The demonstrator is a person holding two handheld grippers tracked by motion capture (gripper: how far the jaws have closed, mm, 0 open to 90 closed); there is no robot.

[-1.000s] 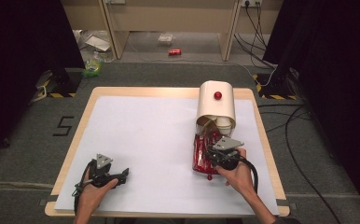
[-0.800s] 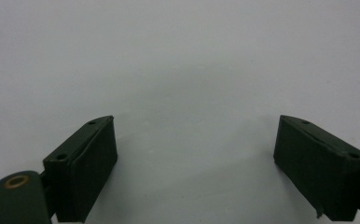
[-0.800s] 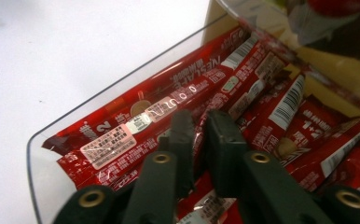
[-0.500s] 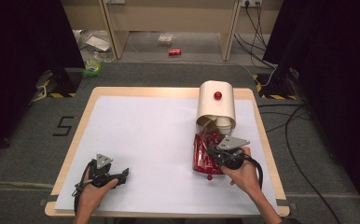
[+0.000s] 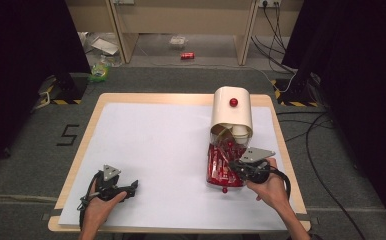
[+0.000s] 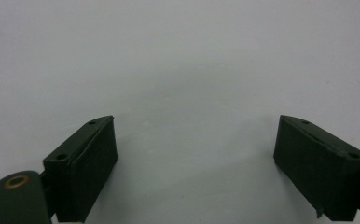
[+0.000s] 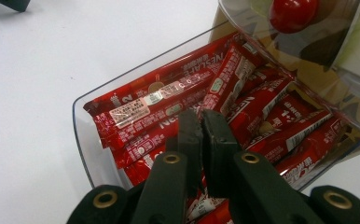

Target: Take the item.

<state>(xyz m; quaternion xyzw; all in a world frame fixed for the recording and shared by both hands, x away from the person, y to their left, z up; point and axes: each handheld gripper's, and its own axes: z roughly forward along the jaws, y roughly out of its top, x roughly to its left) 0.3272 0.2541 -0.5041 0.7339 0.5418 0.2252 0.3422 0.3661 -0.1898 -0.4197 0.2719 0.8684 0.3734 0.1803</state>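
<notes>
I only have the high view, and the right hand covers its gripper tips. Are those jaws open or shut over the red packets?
Observer: Shut. The right gripper has its jaws together above the red sachets; whether one is pinched, I cannot tell.
Operator: What holds the sachets?
Observer: A clear tray, open on top.
Operator: And the left gripper?
Observer: The left gripper is open, with bare white table between its jaws.

"Nescafé" on red sachets (image 7: 243, 88) — "5" on floor (image 5: 69, 134).
</notes>
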